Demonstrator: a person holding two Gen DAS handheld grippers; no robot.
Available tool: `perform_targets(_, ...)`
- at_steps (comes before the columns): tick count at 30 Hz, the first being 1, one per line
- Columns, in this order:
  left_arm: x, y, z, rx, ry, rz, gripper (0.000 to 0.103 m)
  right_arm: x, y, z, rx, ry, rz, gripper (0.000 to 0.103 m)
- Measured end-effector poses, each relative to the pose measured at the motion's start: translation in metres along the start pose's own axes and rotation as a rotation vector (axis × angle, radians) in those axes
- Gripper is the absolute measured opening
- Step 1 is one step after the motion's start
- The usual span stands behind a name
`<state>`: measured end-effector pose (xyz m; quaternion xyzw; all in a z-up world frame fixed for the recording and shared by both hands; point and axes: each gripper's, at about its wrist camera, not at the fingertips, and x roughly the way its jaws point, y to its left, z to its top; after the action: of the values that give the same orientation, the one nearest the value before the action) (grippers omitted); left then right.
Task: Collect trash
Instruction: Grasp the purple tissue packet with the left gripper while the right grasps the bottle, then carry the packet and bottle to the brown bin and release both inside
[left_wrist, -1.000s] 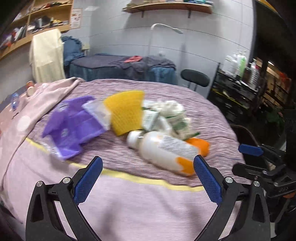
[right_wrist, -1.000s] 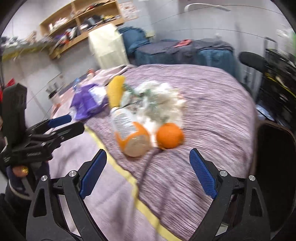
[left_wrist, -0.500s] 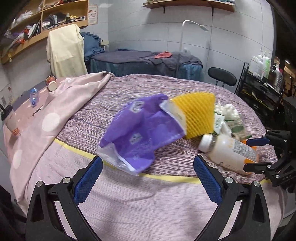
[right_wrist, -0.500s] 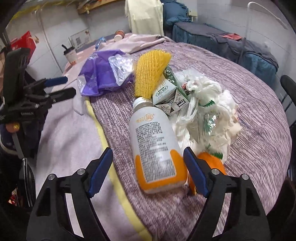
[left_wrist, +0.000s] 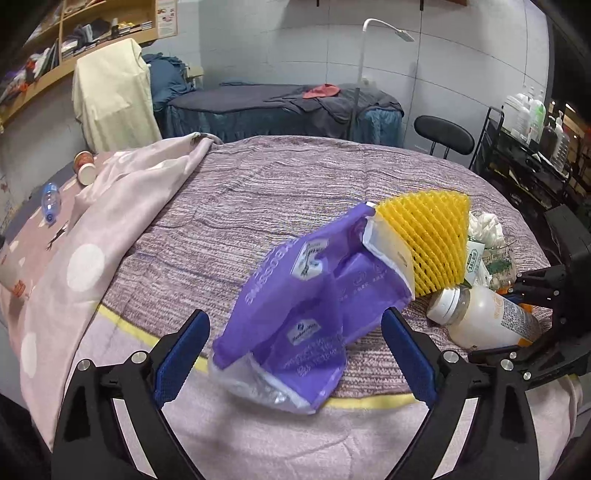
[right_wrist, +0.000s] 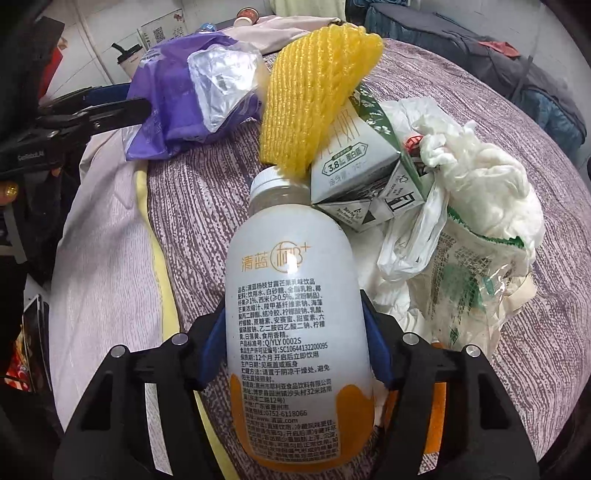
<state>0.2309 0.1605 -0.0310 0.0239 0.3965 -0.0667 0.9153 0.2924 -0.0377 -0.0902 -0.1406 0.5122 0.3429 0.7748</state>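
Trash lies piled on a purple bedspread (left_wrist: 280, 184). My right gripper (right_wrist: 293, 354) is shut on a white and orange plastic bottle (right_wrist: 291, 306) that lies on its side; the bottle also shows in the left wrist view (left_wrist: 487, 321). My left gripper (left_wrist: 295, 350) is open, its fingers either side of a purple plastic bag (left_wrist: 314, 302), not touching it. A yellow foam net (right_wrist: 314, 88) leans on a milk carton (right_wrist: 362, 162). A crumpled white plastic bag with tissue (right_wrist: 469, 221) lies to the right.
A pink blanket (left_wrist: 92, 229) covers the bed's left side, with a paper cup (left_wrist: 83, 171) and a small bottle (left_wrist: 50, 201) on it. A black stool (left_wrist: 443, 134) and a black shelf rack (left_wrist: 524, 162) stand beyond the bed. A massage table (left_wrist: 280, 110) stands at the back.
My right gripper has moved forward and shut on the bottle. My left gripper has moved in so the purple bag sits between its open fingers.
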Motion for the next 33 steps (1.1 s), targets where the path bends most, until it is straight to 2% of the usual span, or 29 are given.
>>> perform_targets(1, 0.004, 0.0, 0.003, 0.005, 0.009, -0.005, 0.09, -0.001, 0.0, -0.002, 0.004, -0.002, -0.003, 0.063)
perform_targets(4, 0.017, 0.003, 0.009, 0.005, 0.034, -0.013, 0.072, -0.008, -0.002, -0.006, 0.033, -0.021, 0.014, 0.062)
perform_targets(9, 0.019, 0.0, 0.006, -0.021, 0.028, -0.042, 0.029, -0.027, -0.006, -0.018, 0.106, -0.075, 0.041, 0.062)
perform_targets(11, 0.014, -0.001, 0.003, -0.039, 0.012, -0.04, 0.023, -0.034, -0.006, -0.024, 0.13, -0.097, 0.058, 0.062)
perform_targets(15, -0.002, 0.0, -0.005, -0.086, -0.03, -0.05, 0.018, -0.048, -0.006, -0.034, 0.183, -0.152, 0.08, 0.062)
perform_targets(21, -0.036, 0.004, -0.018, -0.173, -0.11, -0.052, 0.017, -0.07, -0.001, -0.047, 0.243, -0.23, 0.103, 0.062)
perform_targets(25, -0.06, -0.008, -0.027, -0.17, -0.163, -0.024, 0.017, -0.079, 0.003, -0.059, 0.27, -0.272, 0.095, 0.062)
perform_targets(33, -0.088, -0.044, -0.036, -0.161, -0.216, -0.102, 0.017, -0.106, -0.008, -0.095, 0.359, -0.367, 0.108, 0.062)
